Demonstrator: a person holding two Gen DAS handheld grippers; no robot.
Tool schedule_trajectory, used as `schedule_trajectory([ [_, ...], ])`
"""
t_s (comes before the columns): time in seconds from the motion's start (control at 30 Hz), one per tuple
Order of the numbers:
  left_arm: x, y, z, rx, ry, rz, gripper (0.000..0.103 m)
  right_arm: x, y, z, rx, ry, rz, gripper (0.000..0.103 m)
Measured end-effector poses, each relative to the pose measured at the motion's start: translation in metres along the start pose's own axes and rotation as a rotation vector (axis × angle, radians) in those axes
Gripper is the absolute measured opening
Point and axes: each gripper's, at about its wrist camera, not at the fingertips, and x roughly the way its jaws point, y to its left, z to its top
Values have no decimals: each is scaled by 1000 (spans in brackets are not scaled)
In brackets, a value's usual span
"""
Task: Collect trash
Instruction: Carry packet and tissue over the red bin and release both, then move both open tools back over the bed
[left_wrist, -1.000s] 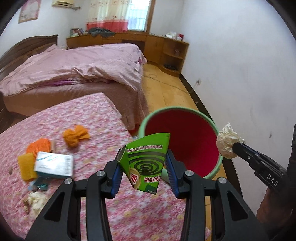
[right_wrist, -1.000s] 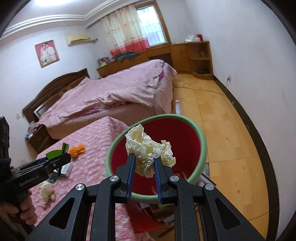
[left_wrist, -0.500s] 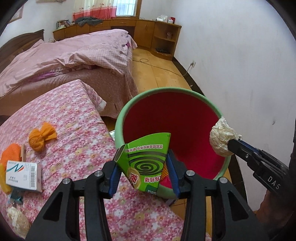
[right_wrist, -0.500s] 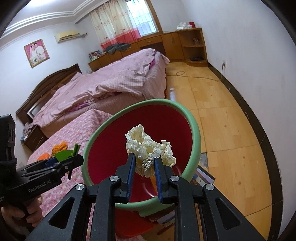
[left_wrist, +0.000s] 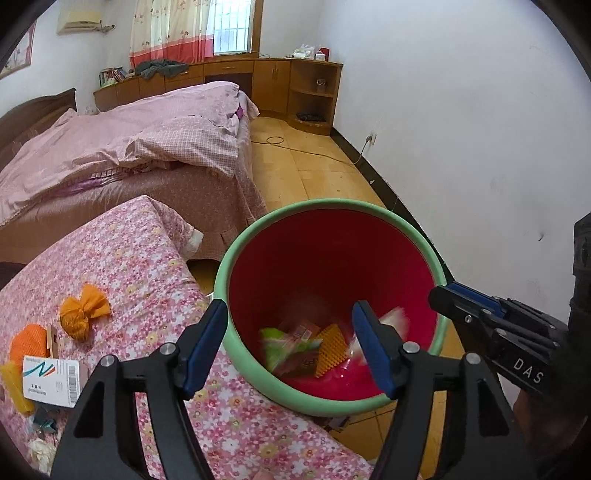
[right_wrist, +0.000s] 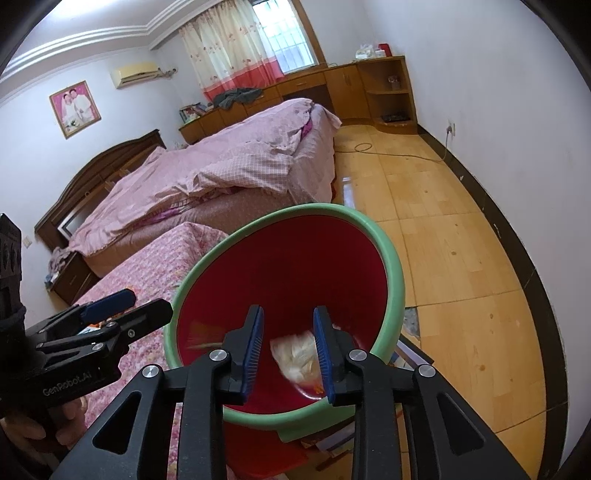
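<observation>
A bin with a green rim (left_wrist: 332, 205) and red inside stands beside the flowered bed. My left gripper (left_wrist: 289, 314) hangs over its near edge, its jaws opening with nothing between them. The green coil box (left_wrist: 280, 343) is a blur low inside the bin, among other wrappers. My right gripper (right_wrist: 288, 314) is over the bin (right_wrist: 391, 258) too, jaws opening. The crumpled paper wad (right_wrist: 295, 354) is a blur dropping below its pads, free of them. Each view shows the other gripper at its side: the right gripper (left_wrist: 443, 295) and the left gripper (right_wrist: 144, 306).
On the flowered bedspread (left_wrist: 155, 266) lie an orange wad (left_wrist: 83, 314), an orange net piece (left_wrist: 27, 341), a white carton (left_wrist: 51, 380) and a tissue ball (left_wrist: 42, 450). A second bed (left_wrist: 147, 147) lies behind. Wooden floor (right_wrist: 461, 240) runs along the white wall.
Both grippers have opened. The green box left the left jaws and the paper wad left the right jaws, both falling into the bin. The left gripper moved closer over the bin.
</observation>
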Motion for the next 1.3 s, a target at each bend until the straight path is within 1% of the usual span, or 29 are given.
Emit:
schedule_trajectory([
  [0.1,-6,3,-1,-13,-6,3,70,-5,3,-1,-3,-5,4,29],
  [0.2,-19,6,-5,-32,-20,12,70,-10,7,-1,-10,-11,10,30],
  [0.27,-30,11,-8,-50,-30,22,70,-14,12,0,-18,-16,17,33],
  [0.33,-40,19,-12,-72,-37,30,70,-20,19,-1,-30,-23,30,41],
  [0.37,-45,22,-13,-82,-38,37,70,-22,22,-1,-37,-27,37,41],
  [0.67,-92,63,-38,-191,-63,121,70,-38,56,-7,-84,-31,91,43],
  [0.93,-130,102,-68,-270,-81,195,70,-46,97,-16,-149,-11,129,43],
  [1.13,-152,135,-97,-345,-74,253,70,-43,124,-30,-178,32,162,43],
  [1.3,-158,162,-119,-410,-58,294,70,-38,141,-40,-208,62,184,44],
])
